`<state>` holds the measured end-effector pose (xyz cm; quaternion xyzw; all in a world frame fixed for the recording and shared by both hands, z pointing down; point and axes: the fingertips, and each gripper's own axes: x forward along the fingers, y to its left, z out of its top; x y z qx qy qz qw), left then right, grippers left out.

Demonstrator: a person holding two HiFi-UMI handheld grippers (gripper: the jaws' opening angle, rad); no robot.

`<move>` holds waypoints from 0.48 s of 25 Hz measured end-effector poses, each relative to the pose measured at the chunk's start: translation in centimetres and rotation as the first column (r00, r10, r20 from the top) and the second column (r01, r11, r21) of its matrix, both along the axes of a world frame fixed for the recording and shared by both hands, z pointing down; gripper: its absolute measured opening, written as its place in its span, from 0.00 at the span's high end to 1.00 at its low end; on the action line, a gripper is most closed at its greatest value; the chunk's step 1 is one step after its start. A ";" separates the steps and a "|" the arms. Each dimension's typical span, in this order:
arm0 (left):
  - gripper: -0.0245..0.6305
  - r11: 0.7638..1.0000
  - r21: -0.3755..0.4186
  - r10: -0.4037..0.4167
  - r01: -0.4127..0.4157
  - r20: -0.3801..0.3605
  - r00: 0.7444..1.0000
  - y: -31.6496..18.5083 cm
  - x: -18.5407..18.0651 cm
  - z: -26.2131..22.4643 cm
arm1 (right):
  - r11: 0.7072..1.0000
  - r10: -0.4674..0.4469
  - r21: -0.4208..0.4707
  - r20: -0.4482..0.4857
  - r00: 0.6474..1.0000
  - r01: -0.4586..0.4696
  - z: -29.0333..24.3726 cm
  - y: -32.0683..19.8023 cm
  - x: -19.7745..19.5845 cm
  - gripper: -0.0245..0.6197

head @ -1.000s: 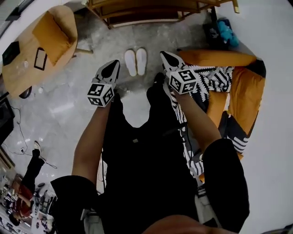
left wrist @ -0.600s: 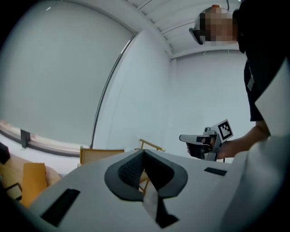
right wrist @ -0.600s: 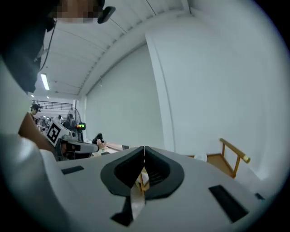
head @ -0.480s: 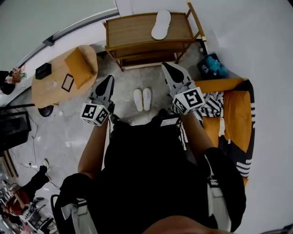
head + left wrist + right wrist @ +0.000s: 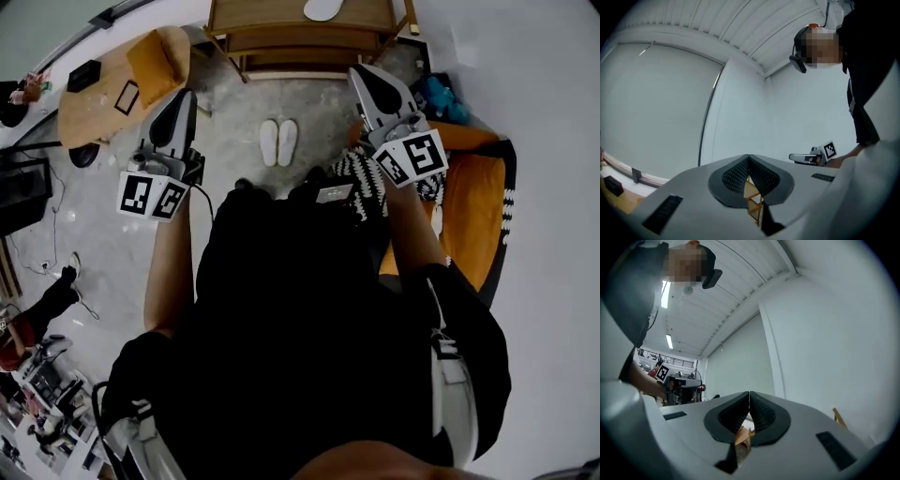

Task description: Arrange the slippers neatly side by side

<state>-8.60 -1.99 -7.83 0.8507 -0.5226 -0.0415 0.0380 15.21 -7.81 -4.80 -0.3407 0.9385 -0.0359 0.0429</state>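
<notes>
Item: pair of white slippers [image 5: 278, 142], lying close side by side with toes level, on the floor [image 5: 234, 122] just in front of the wooden shelf [image 5: 300, 42]. Left tool [image 5: 181, 101] and right tool [image 5: 367, 80]: jaws fully together, nothing held, both well clear of the pair. Hazards: a step forward could scuff the pair askew; a pale shape [image 5: 323, 7] on the shelf top, possibly another slipper, may go unsorted.

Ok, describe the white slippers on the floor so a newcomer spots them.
Find the brown wooden shelf unit at the top of the head view. On the grey floor just before it lies a pair of white slippers, side by side. The only other white slipper sits alone on the shelf top.
</notes>
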 end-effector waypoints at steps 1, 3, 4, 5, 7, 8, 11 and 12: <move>0.94 1.000 -0.005 0.016 -0.016 0.012 1.000 0.8 0.1 -0.1 | 1.000 0.003 -0.001 0.004 1.000 -0.003 -0.2 0.9 0.1 0.91; 0.94 0.999 -0.030 0.032 -0.032 0.006 0.999 2.2 0.0 0.7 | 1.000 0.010 -0.005 0.016 1.000 -0.010 -0.7 2.9 0.3 0.91; 0.94 0.999 -0.041 0.029 -0.029 -0.010 1.000 2.6 -0.2 1.1 | 1.000 0.018 -0.007 0.022 1.000 -0.018 -0.9 4.0 0.4 0.91; 0.94 0.999 -0.046 0.023 -0.024 -0.031 0.999 3.1 -0.3 1.3 | 0.999 0.033 -0.008 0.026 0.999 -0.033 -1.1 4.9 0.7 0.91; 0.94 0.999 -0.031 0.035 -0.037 -0.073 0.997 4.6 -0.1 0.9 | 0.996 0.091 -0.015 0.030 0.995 -0.091 -1.3 7.1 1.4 0.91; 0.94 0.998 -0.017 0.057 -0.058 -0.083 0.995 5.8 0.3 0.5 | 0.991 0.130 -0.023 0.030 0.991 -0.129 -1.2 8.5 1.9 0.91; 0.94 0.992 0.016 0.129 -0.128 -0.083 0.988 10.9 1.9 -0.3 | 0.977 0.209 -0.049 0.033 0.977 -0.207 -0.6 13.7 2.9 0.91; 0.94 0.990 0.018 0.143 -0.142 -0.082 0.986 12.8 2.2 -0.3 | 0.975 0.215 -0.056 0.037 0.976 -0.213 -0.3 15.7 2.8 0.91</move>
